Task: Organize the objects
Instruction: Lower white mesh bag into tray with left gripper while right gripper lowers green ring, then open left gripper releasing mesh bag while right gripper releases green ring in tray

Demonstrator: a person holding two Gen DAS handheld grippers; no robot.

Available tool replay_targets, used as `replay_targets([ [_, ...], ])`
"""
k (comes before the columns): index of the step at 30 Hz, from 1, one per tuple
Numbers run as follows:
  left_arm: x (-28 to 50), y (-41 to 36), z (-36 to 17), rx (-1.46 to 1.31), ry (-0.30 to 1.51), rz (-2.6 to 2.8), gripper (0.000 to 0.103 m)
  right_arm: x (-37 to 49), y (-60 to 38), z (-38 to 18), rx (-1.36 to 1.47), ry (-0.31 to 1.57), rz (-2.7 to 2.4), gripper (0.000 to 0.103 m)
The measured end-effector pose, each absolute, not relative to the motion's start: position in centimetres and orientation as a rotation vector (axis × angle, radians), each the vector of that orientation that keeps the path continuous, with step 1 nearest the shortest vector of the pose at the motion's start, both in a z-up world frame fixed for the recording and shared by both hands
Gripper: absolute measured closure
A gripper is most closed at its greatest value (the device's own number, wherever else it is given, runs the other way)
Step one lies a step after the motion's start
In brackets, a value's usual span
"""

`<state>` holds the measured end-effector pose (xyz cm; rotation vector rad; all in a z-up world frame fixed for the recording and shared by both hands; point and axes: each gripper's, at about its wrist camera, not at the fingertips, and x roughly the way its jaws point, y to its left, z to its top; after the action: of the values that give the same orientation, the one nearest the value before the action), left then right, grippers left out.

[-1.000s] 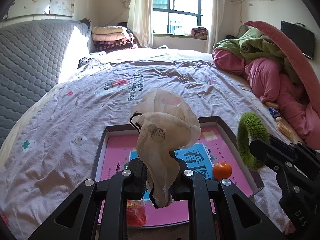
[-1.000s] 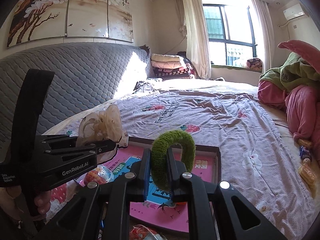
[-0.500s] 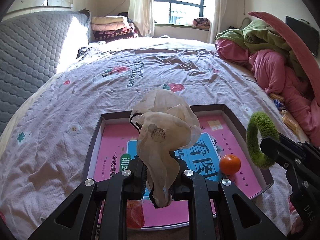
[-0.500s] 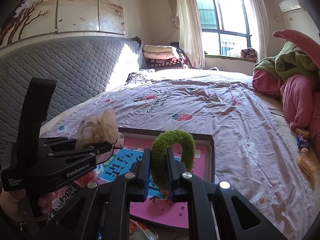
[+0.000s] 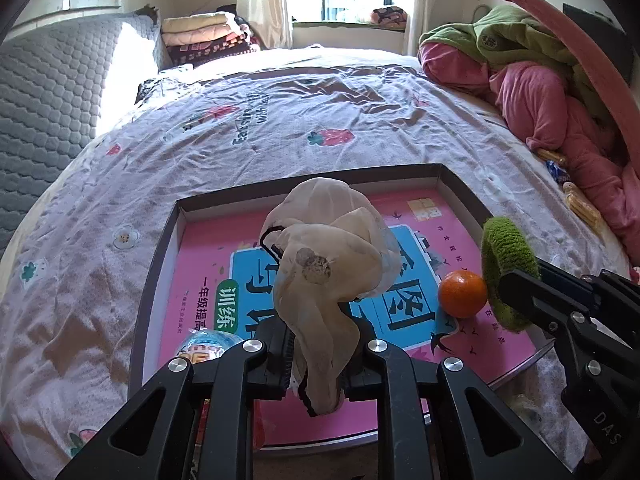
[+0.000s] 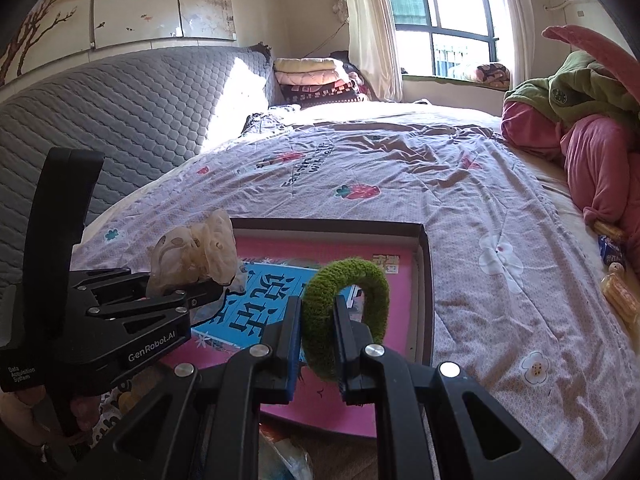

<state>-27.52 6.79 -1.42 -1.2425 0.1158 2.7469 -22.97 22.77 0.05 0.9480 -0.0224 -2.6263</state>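
Both views ride on hand-held grippers above the near edge of a bed [image 5: 360, 112], looking forward and downward toward the far window [image 6: 452, 20]. The left wrist view tilts more steeply, close over the shallow box [image 5: 160, 264]. The right wrist view looks flatter, from the right. The 2 views share the box [image 6: 424, 280], bedspread and window.

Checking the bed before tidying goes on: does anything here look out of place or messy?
Yes. Snack packets lie loose on the sheet at the bed's right edge, beside a heaped pink and green bedding pile. In the shallow box, an orange sits loose on the pink book.
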Motion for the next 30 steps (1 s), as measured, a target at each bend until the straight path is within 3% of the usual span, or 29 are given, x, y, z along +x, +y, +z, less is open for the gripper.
replay_targets([
  [30, -29.3, 8.0, -3.7, -1.392, 0.171, 2.662, 0.082, -23.7, 21.8, -2.4, 1.069, -0.022, -2.573, 0.088],
])
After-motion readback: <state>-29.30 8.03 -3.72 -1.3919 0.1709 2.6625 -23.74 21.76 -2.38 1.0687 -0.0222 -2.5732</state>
